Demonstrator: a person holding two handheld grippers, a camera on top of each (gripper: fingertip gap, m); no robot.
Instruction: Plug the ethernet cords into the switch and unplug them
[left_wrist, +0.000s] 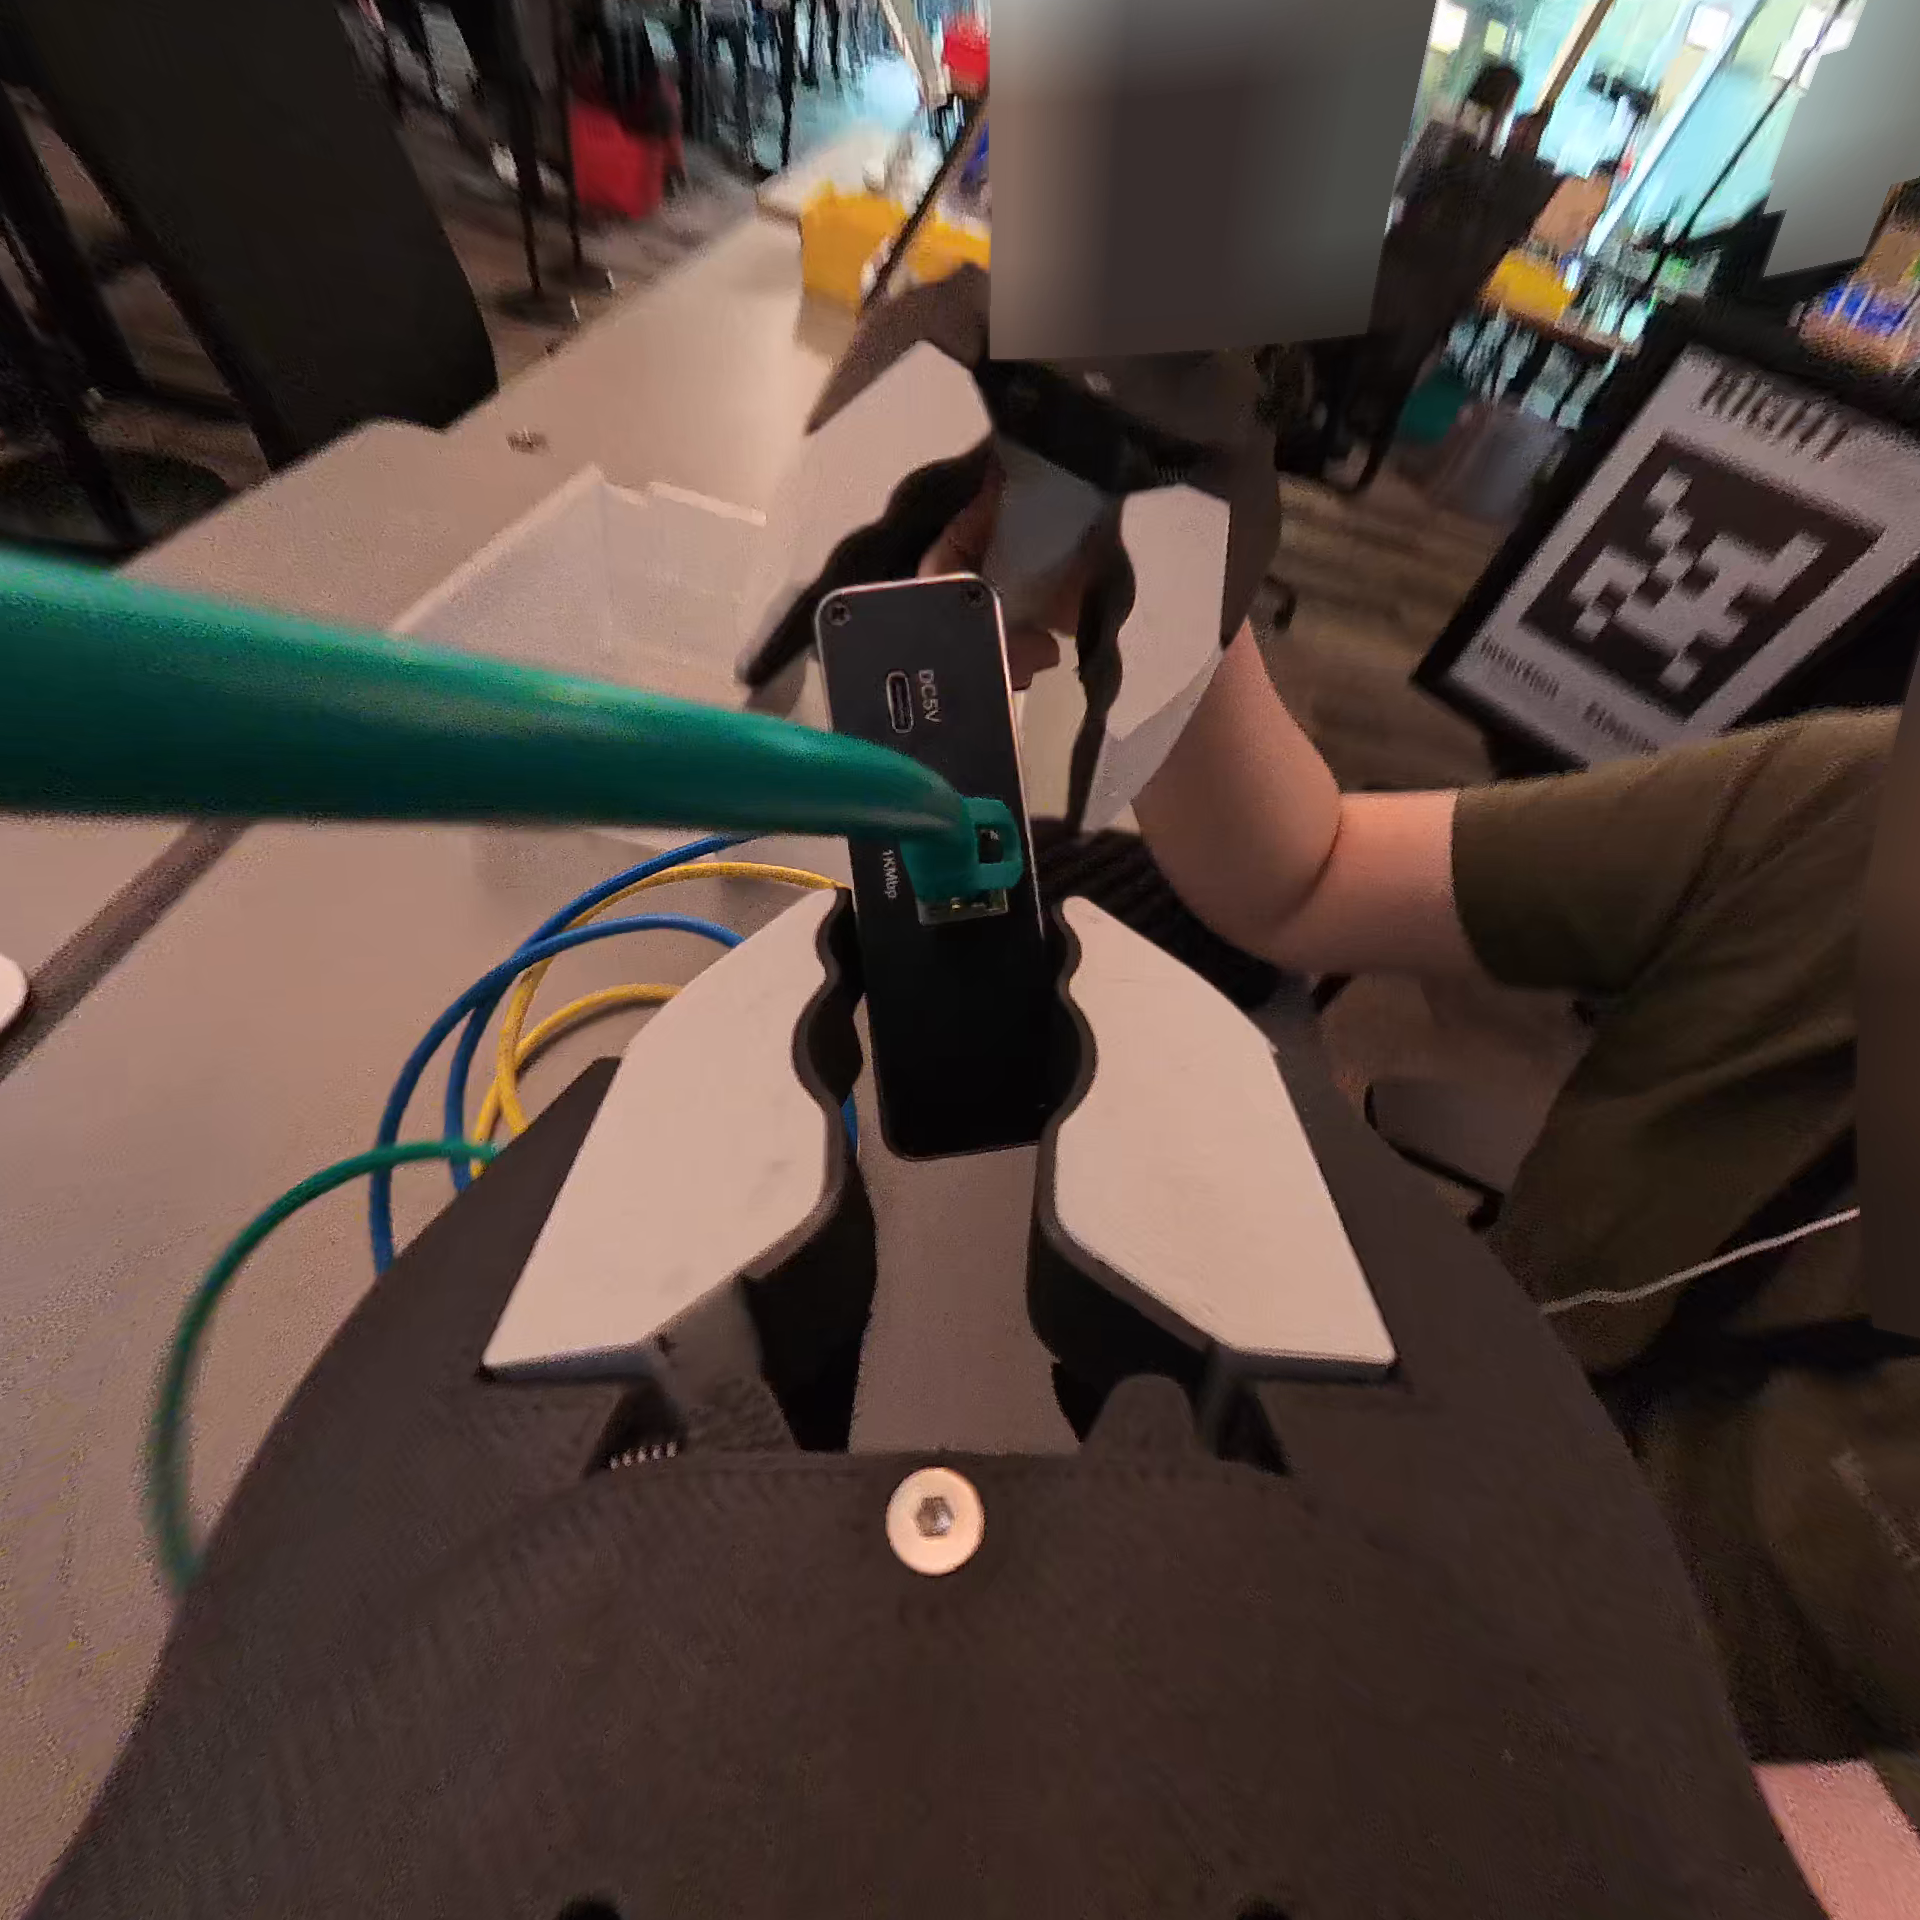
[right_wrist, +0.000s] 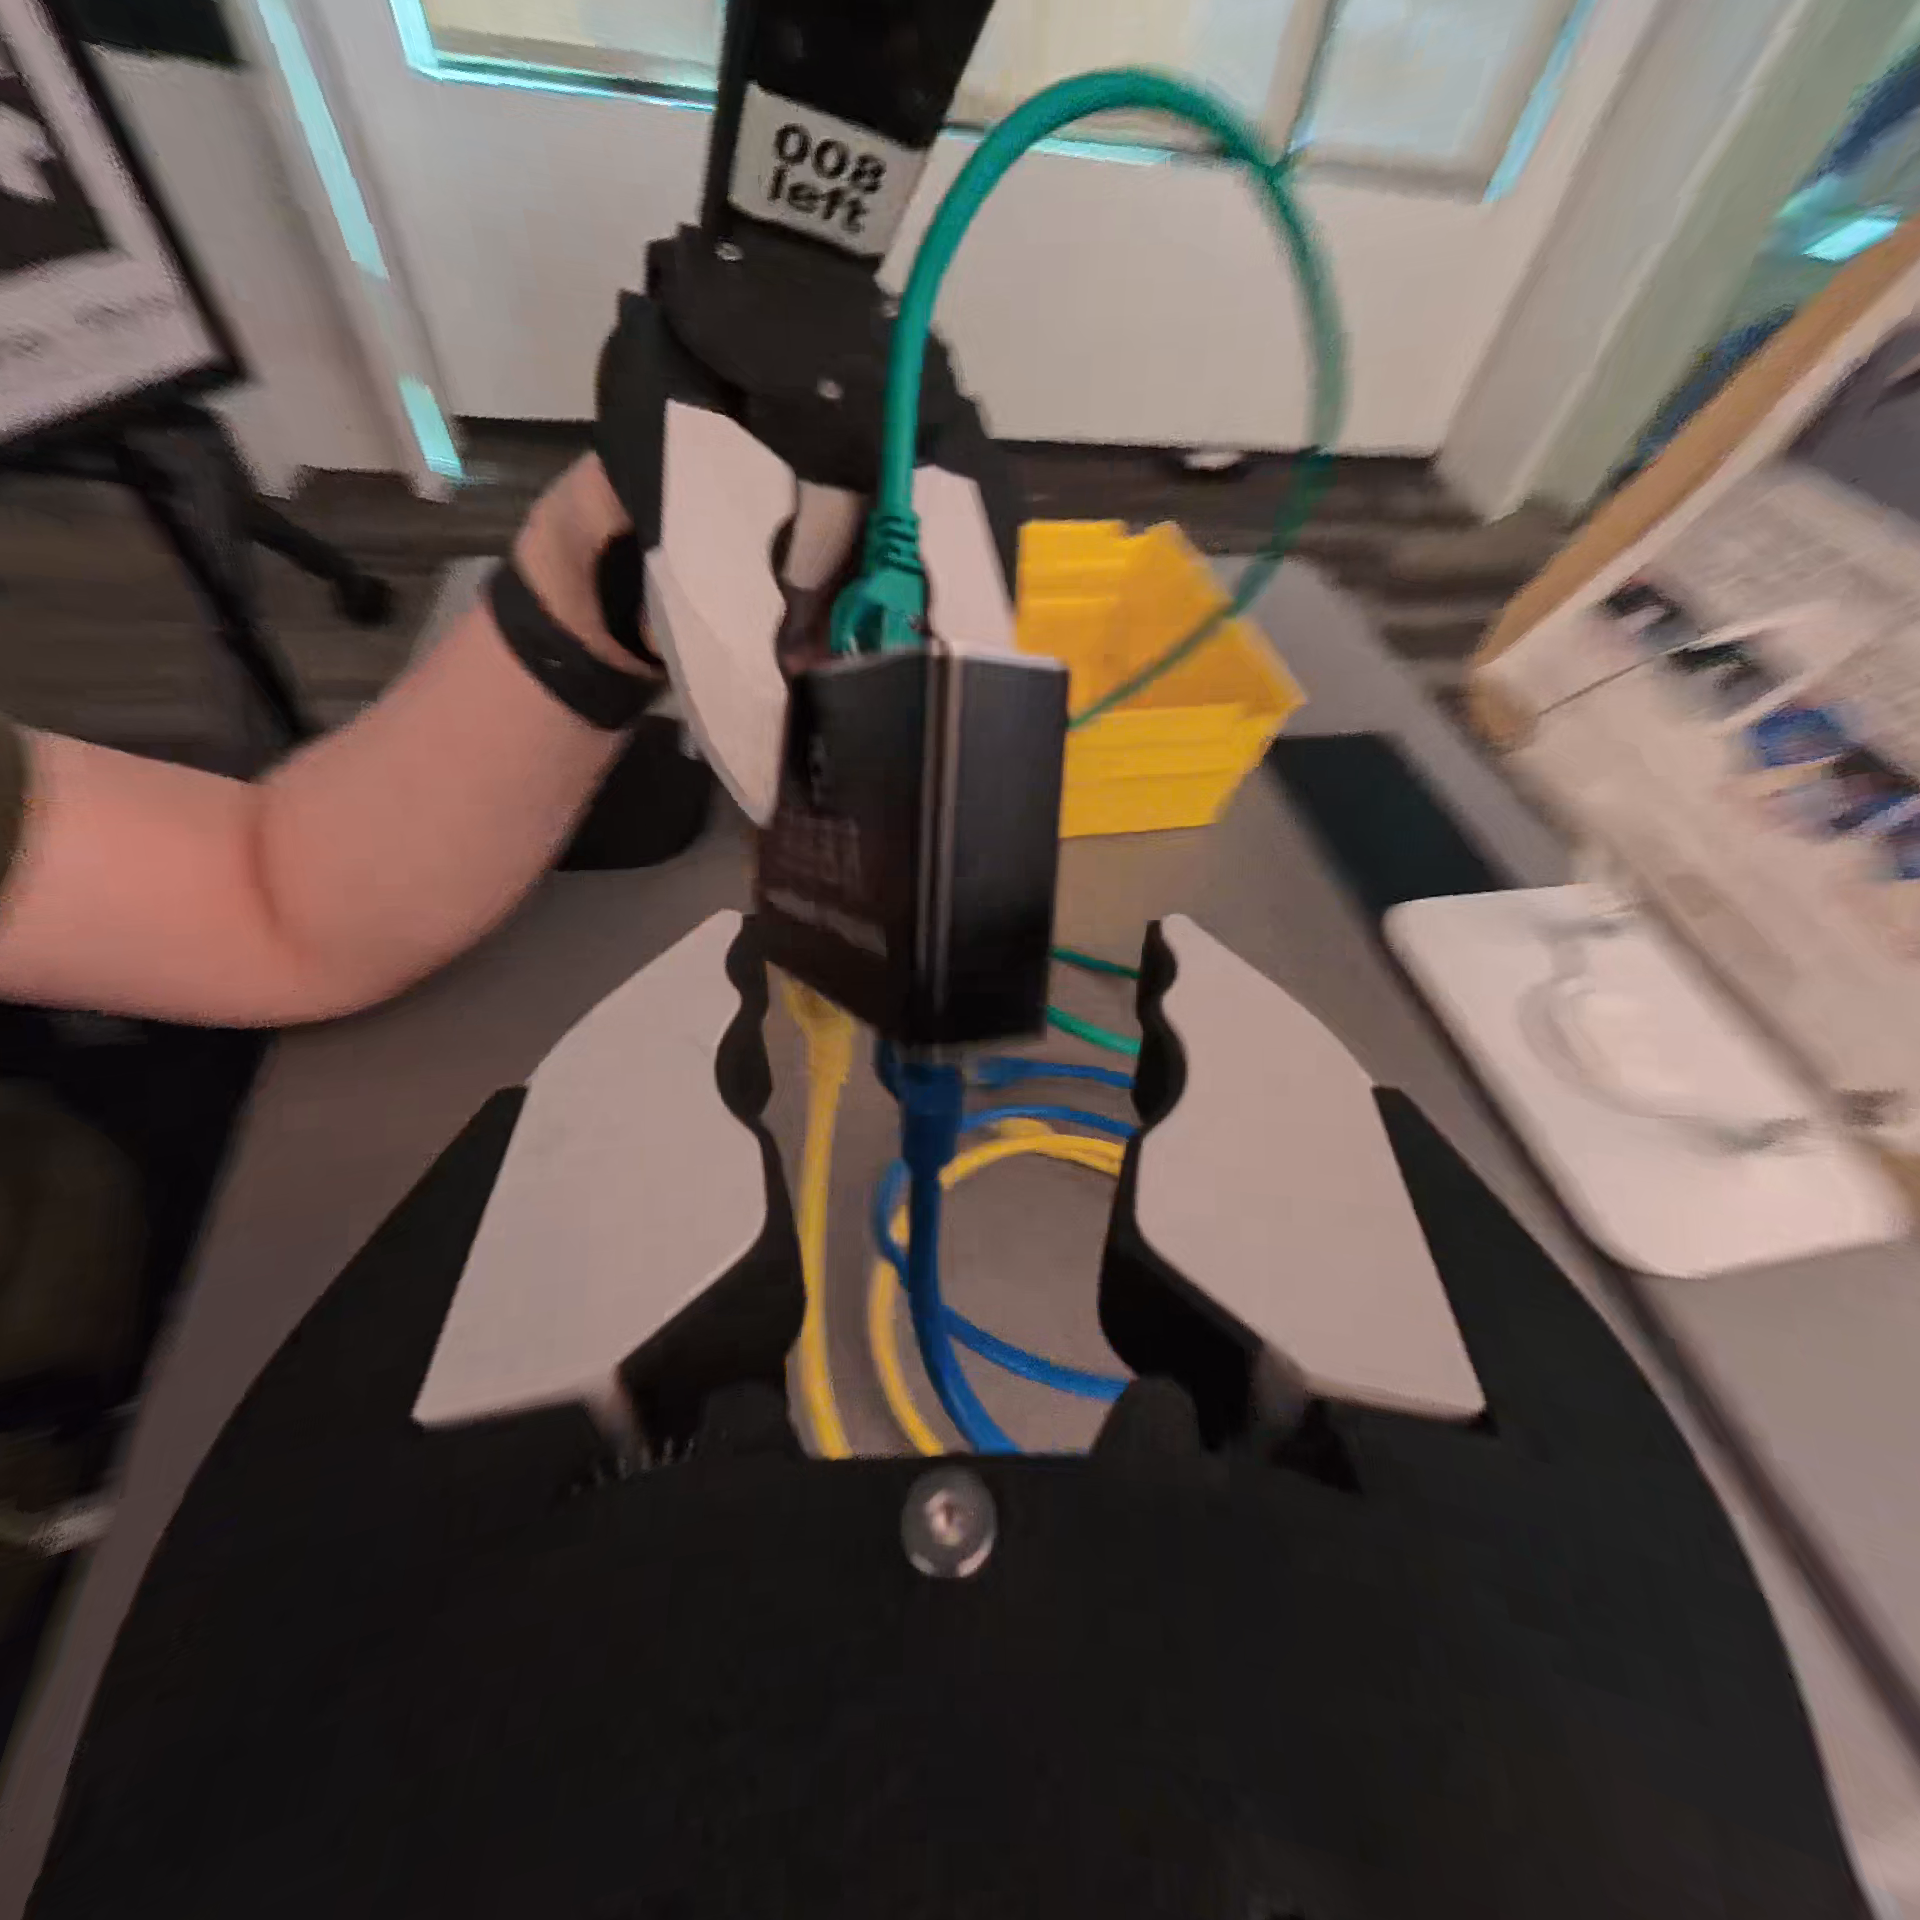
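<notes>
My left gripper (left_wrist: 951, 925) is shut on a black switch (left_wrist: 951, 1018) and holds it above the grey table (left_wrist: 260, 1039). A green ethernet cord (left_wrist: 416, 727) is plugged into the switch's side by its connector (left_wrist: 971, 852). In the right wrist view the switch (right_wrist: 935, 831) sits in the left gripper (right_wrist: 842, 623), with the green cord (right_wrist: 904, 416) looping up from its far end. A yellow cord (right_wrist: 821, 1122) and a blue cord (right_wrist: 930, 1143) hang from its near end. My right gripper (right_wrist: 951, 966) is open with the switch's near end between its tips, not touching.
A yellow bin (right_wrist: 1143, 727) stands behind the switch. A white stand base (right_wrist: 1558, 1091) is at the right. A clear plastic box (left_wrist: 582, 582) sits on the table. Loose blue and yellow cord loops (left_wrist: 520, 997) lie below. A person's forearm (left_wrist: 1299, 831) reaches in from the right.
</notes>
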